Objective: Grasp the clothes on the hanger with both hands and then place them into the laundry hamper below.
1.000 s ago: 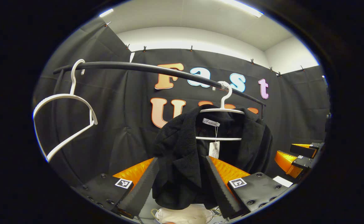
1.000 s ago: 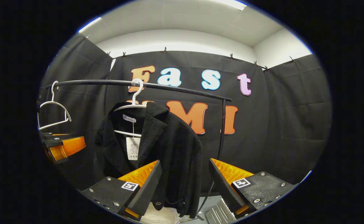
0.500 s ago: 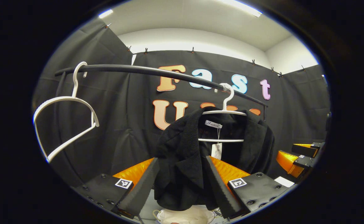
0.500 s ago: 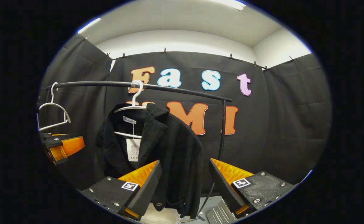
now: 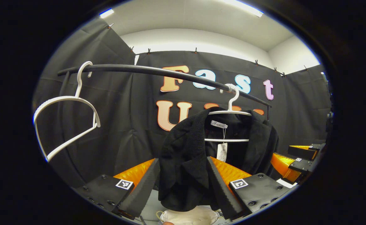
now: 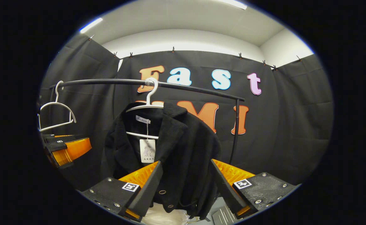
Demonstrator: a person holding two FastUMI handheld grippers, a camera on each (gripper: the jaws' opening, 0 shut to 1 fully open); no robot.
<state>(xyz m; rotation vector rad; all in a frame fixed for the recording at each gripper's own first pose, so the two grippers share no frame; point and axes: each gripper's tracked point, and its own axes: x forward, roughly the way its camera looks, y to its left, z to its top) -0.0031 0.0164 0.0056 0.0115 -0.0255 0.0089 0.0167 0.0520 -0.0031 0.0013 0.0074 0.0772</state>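
A black jacket (image 5: pixel 198 147) (image 6: pixel 183 150) hangs on a white hanger (image 5: pixel 231 111) (image 6: pixel 145 106) from the black rail (image 5: pixel 145 70) (image 6: pixel 114 82). My left gripper (image 5: pixel 181 178) is open, its fingers framing the jacket's left front panel, apart from the cloth. My right gripper (image 6: pixel 186 181) is open too, its fingers framing the jacket's right side. The right gripper (image 5: pixel 295 159) also shows at the right edge of the left gripper view, and the left gripper (image 6: pixel 64 148) at the left edge of the right gripper view. Below the jacket lies the white laundry hamper (image 5: pixel 189 217) (image 6: pixel 167 217).
An empty white hanger (image 5: pixel 65 112) (image 6: pixel 56 114) hangs at the rail's left end. The rail's upright post (image 6: pixel 234 134) stands right of the jacket. A grey ribbed object (image 6: pixel 223 215) lies low beside the hamper.
Both grippers have drifted slightly: the jacket now sits more squarely between the right gripper's fingers and a little larger in both views. The jaws stay open.
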